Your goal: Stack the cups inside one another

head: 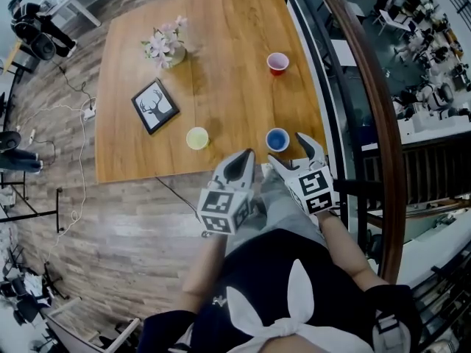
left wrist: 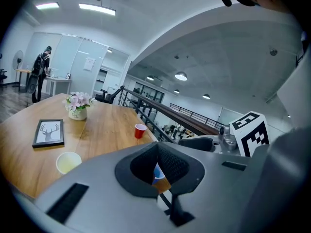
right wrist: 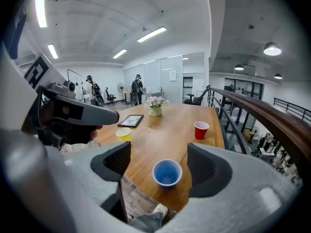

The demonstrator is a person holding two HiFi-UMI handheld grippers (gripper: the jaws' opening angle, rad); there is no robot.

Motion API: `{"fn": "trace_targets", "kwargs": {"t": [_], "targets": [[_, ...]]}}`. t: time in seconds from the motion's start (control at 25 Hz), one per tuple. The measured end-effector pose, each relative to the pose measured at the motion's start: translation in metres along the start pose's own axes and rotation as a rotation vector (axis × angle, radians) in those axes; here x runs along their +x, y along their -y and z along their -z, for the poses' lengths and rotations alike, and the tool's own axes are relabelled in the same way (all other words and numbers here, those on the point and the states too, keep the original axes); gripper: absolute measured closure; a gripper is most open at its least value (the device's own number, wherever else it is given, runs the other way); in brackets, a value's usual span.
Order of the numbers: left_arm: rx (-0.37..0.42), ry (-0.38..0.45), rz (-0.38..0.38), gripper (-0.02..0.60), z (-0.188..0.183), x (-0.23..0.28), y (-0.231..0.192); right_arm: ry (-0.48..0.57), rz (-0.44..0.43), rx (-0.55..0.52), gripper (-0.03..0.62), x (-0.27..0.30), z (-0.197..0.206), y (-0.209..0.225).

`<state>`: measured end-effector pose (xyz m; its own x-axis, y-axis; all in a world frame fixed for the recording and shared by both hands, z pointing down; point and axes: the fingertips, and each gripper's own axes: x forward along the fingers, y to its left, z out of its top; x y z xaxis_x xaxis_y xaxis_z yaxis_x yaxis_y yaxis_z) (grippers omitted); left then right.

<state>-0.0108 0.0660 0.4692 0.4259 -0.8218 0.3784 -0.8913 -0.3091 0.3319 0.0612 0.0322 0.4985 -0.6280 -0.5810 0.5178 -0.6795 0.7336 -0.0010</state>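
Three cups stand apart on the wooden table (head: 221, 20): a red cup (head: 277, 62) far right, a blue cup (head: 277, 139) near the front edge, and a yellow cup (head: 197, 137) to its left. My right gripper (head: 293, 157) hovers at the front edge just short of the blue cup (right wrist: 167, 173), open, with nothing between the fingers. In the right gripper view (right wrist: 159, 161) the blue cup stands straight ahead, the red cup (right wrist: 201, 129) and yellow cup (right wrist: 123, 134) beyond. My left gripper (head: 240, 166) hangs beside it, shut and empty (left wrist: 156, 154). The yellow cup (left wrist: 68, 161) lies to its left.
A framed deer picture (head: 155, 106) and a small pot of flowers (head: 165, 46) sit on the table's left half. A dark curved railing (head: 353, 87) runs close along the table's right side. Cables and stands lie on the floor at the left.
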Motion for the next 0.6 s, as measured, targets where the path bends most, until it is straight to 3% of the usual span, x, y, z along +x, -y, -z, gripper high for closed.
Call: {"fn": "trace_targets", "kwargs": {"t": [0.6], "targets": [[-0.055,-0.091,-0.028,0.565,0.018,0.029,-0.023,-0.148,-0.062,-0.002,0.212,0.048,0.041,0.01]]}}
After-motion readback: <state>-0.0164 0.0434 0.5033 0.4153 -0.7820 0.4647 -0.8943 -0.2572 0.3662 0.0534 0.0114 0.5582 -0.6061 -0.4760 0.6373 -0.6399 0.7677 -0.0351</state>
